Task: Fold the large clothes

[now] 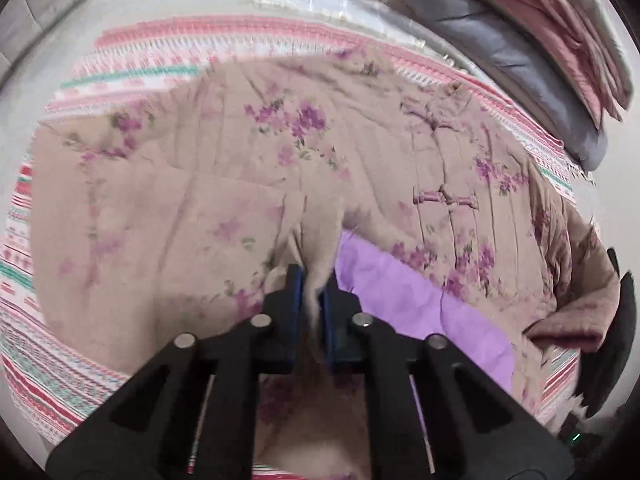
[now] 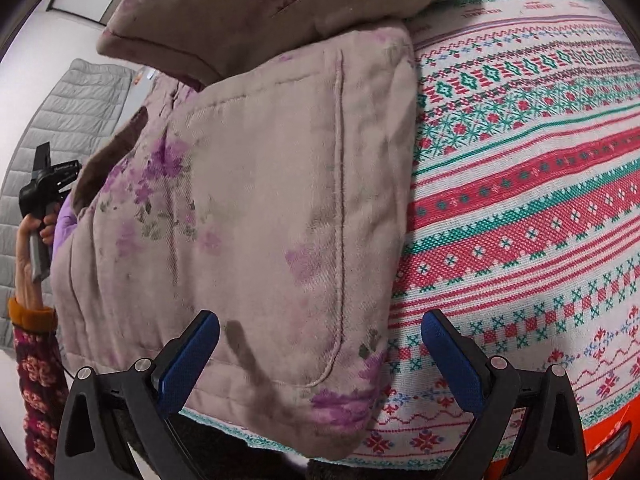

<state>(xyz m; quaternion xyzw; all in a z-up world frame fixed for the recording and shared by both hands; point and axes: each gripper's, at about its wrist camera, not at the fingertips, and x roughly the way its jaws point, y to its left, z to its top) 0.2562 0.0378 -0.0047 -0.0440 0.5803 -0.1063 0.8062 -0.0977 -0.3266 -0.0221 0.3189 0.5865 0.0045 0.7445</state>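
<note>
Left wrist only: purple lining.

At the lower left of the right wrist view, the person is wearing a maroon floral-knit sleeve with a mustard-orange cuff.

No readable text, labels or numbers anywhere.
</note>
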